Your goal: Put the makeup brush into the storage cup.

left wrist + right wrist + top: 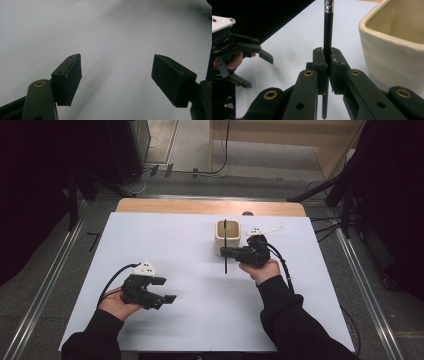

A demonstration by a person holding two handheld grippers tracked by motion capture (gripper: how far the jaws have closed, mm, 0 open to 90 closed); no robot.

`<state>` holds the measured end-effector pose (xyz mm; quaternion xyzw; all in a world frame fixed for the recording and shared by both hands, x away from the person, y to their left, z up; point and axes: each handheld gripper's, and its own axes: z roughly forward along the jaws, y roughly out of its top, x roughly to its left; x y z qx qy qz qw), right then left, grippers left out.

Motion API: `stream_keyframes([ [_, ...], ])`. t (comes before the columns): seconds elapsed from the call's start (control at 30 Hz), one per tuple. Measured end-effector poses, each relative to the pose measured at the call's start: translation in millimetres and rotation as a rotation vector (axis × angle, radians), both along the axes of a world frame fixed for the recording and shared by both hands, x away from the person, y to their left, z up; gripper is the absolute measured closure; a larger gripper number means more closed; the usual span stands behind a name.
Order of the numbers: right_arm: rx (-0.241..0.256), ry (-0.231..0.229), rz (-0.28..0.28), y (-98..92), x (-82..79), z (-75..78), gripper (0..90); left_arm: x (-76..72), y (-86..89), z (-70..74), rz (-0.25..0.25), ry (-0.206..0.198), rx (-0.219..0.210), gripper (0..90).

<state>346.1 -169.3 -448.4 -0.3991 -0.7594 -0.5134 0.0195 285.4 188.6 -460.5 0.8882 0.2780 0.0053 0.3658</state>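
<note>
A thin black pencil [225, 245] with a metal band near one end [328, 30] stands upright, and my right gripper [226, 252] is shut on its shaft [327, 65]. Right beside it sits a cream square cup [227, 236] with an open top [394, 42]; in the high view the pencil crosses in front of the cup's near wall. My left gripper [167, 290] hovers low over the white sheet at the front left, jaws wide apart with nothing between them [116, 80]. It also appears at the left of the right gripper view [257, 65].
A white sheet [190, 320] covers the table, with a strip of bare wood [200, 206] along the far edge. A small white flat part [262, 230] lies behind the cup to the right. Cables trail from both grippers.
</note>
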Motion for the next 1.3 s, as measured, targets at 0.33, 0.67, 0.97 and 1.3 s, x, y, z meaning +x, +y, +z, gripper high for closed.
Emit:
stream_keyframes([
  [0.33, 0.005, -0.006, -0.013, 3.0, 11.5, 9.9, 85.9, 0.3, -1.1, -0.1, -0.004, -0.001, -0.001, 25.5],
  [0.67, -0.012, -0.04, -0.032, -2.1, 21.2, 28.2, 85.9, 0.4, -1.2, -0.4, -0.001, 0.002, -0.003, 25.5],
  [0.97, -0.02, -0.065, -0.045, -2.6, 28.7, 45.3, 85.9, 0.2, -1.8, -0.2, -0.007, 0.001, -0.01, 25.5],
  [1.3, -0.038, -0.117, -0.083, -1.5, 37.2, 63.4, 85.9, 0.4, -1.4, 0.0, -0.006, 0.0, -0.016, 25.5],
])
